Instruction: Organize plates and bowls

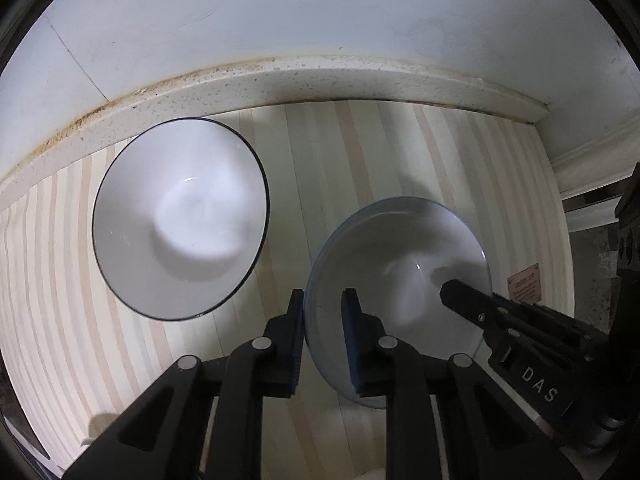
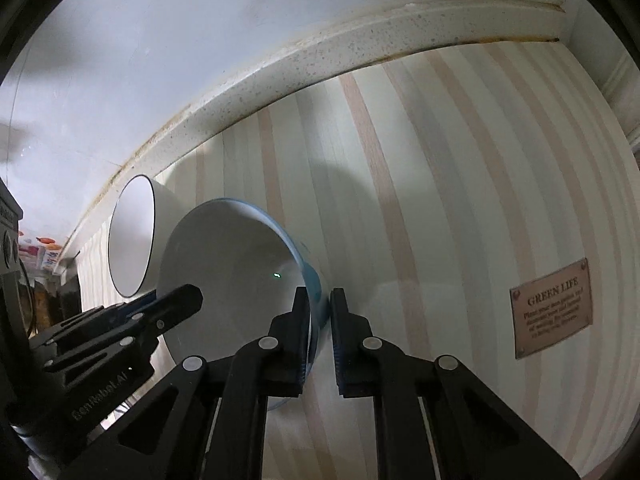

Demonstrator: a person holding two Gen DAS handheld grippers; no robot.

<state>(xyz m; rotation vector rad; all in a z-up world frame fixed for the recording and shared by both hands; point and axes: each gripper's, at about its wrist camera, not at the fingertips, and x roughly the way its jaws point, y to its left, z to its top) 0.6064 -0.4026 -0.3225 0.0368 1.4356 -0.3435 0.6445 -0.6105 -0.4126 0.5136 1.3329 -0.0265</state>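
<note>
A blue-rimmed bowl (image 1: 396, 264), white inside, sits on the striped mat (image 1: 320, 152). My left gripper (image 1: 323, 300) straddles its left rim with one finger inside and one outside, a small gap on each side. My right gripper (image 2: 320, 300) is closed on the bowl's right rim (image 2: 316, 292). A white bowl with a thin black rim (image 1: 180, 216) stands upright to the left, apart from the blue bowl. The right wrist view shows both bowls too, the white one (image 2: 132, 236) behind the blue one (image 2: 232, 264).
A speckled stone ledge (image 1: 280, 80) and a white wall (image 1: 320, 12) run along the back of the mat. A brown "GREEN LIFE" label (image 2: 552, 308) is on the mat at the right. Packets (image 2: 44, 254) lie at the far left.
</note>
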